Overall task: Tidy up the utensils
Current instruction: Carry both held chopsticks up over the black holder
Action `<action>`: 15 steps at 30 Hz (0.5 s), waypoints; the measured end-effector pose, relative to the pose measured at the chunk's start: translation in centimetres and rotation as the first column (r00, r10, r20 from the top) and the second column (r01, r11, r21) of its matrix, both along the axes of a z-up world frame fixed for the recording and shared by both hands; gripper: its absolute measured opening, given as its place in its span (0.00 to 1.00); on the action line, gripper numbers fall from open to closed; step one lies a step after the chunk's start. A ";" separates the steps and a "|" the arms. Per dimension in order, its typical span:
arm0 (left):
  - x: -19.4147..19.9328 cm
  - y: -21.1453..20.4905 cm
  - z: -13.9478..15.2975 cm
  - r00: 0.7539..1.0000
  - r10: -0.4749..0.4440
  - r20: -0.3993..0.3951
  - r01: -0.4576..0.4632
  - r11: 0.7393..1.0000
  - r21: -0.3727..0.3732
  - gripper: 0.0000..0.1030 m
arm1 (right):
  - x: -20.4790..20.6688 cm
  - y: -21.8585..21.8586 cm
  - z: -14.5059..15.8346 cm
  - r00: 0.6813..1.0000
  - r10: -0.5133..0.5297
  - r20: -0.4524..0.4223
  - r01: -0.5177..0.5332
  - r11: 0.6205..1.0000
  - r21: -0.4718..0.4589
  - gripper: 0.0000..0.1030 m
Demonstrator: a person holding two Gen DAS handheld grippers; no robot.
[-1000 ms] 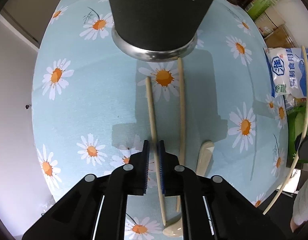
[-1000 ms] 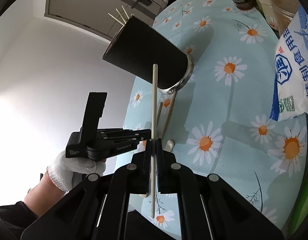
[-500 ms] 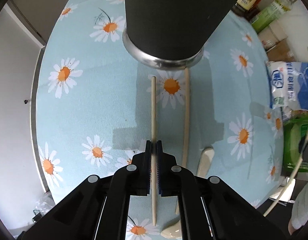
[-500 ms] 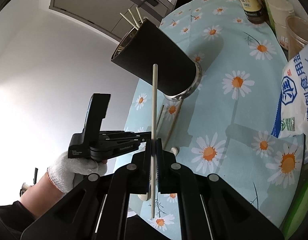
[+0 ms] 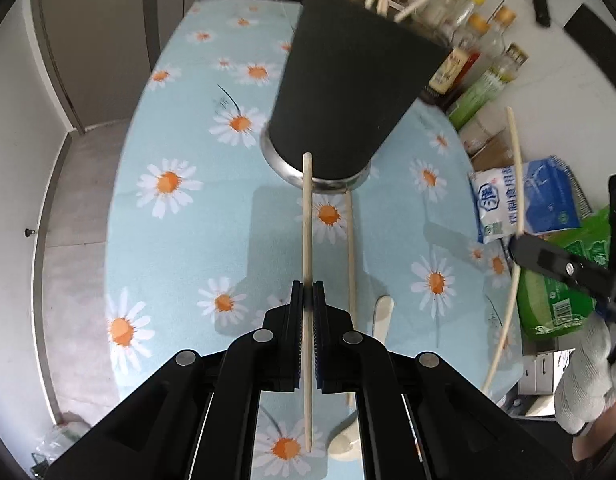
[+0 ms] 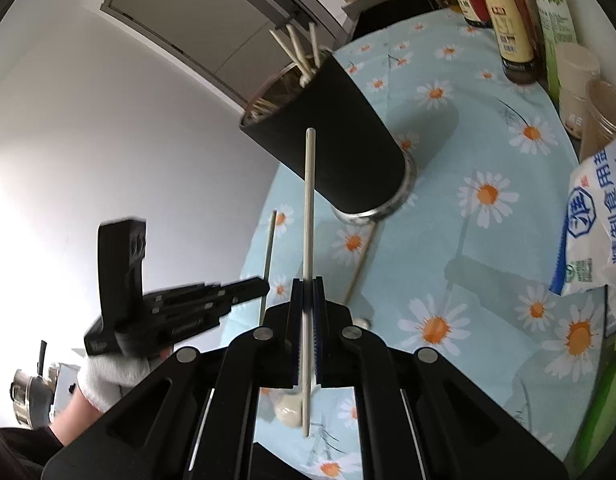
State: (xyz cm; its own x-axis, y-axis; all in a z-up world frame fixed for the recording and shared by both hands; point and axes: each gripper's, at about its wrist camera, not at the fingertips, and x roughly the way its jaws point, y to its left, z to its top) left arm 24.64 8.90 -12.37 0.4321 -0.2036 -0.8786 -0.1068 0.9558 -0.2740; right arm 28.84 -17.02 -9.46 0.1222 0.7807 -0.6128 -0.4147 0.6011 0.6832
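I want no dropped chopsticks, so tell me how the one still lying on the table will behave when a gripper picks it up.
The chopstick on the table looks thin, straight and rigid, so probably stiff and light. Its slim, smooth shaft may roll on the tablecloth or pivot between narrow pads. The left gripper holds a similar stick without visible bending.

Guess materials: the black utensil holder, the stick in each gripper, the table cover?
Utensil holder: matte black body, shiny metal base ring, probably steel.
Stick in the left gripper: tan, dull, looks like wood or bamboo.
Stick in the right gripper: paler, smoother, maybe plastic or melamine; uncertain.
Table cover: printed daisy sheet, slight sheen, likely vinyl or cloth.
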 end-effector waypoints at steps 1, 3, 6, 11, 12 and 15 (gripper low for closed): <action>-0.4 0.3 0.3 1.000 0.007 0.011 -0.006 1.000 -0.015 0.03 | 0.0 0.3 0.1 1.000 -0.003 0.003 0.003 1.000 0.004 0.06; -0.9 0.6 0.5 1.000 0.009 0.021 -0.008 0.999 -0.047 0.04 | -0.3 1.2 0.4 1.000 -0.007 0.023 0.007 1.000 0.006 0.06; -1.4 1.7 1.3 0.998 0.012 0.057 -0.008 0.997 -0.078 0.03 | -0.5 3.0 0.5 0.999 -0.006 0.033 0.007 0.999 -0.032 0.06; -1.8 3.4 3.5 0.991 0.004 0.132 0.009 0.995 -0.099 0.03 | -0.6 5.3 1.4 0.998 -0.011 0.068 0.014 0.999 -0.049 0.06; -1.9 3.7 3.9 0.989 0.003 0.145 0.012 0.995 -0.103 0.03 | -0.6 5.6 1.7 0.997 -0.016 0.080 0.020 0.999 -0.048 0.06; -1.7 4.5 5.4 0.978 0.005 0.207 0.019 0.993 -0.118 0.03 | -0.4 6.5 2.7 0.993 -0.036 0.116 0.043 0.998 -0.051 0.06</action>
